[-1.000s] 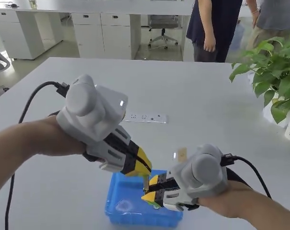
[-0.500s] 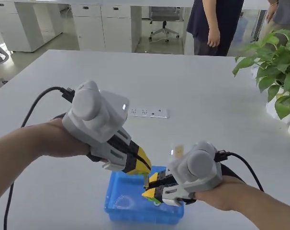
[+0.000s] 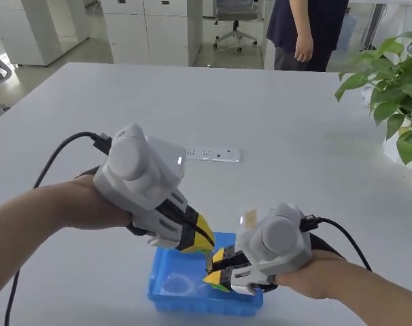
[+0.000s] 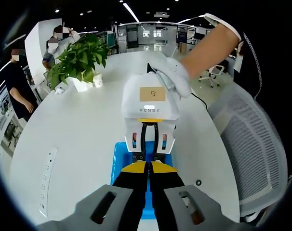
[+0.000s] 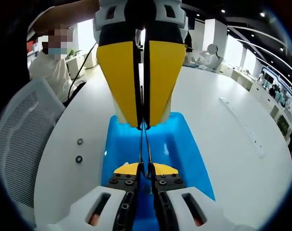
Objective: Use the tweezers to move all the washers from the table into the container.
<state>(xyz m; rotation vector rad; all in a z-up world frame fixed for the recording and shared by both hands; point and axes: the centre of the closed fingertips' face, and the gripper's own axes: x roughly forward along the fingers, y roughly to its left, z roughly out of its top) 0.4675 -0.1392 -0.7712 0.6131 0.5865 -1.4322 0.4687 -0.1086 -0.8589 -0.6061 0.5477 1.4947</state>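
White table (image 5: 232,144): two washers (image 5: 80,141), one container (image 5: 184,154)

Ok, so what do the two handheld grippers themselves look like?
Both the left gripper and right gripper have pale grey rounded housings, black jaw arms with yellow tips, and a black cable from the rear. The right one carries a tan square label. The forearms are bare.

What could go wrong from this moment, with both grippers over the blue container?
1. Both the left gripper and right gripper seem shut on the thin metal tweezers above the blue plastic container; an ill-timed release could drop them in.
2. Two small dark washers lie on the white table near its edge; a careless nudge might push them off.
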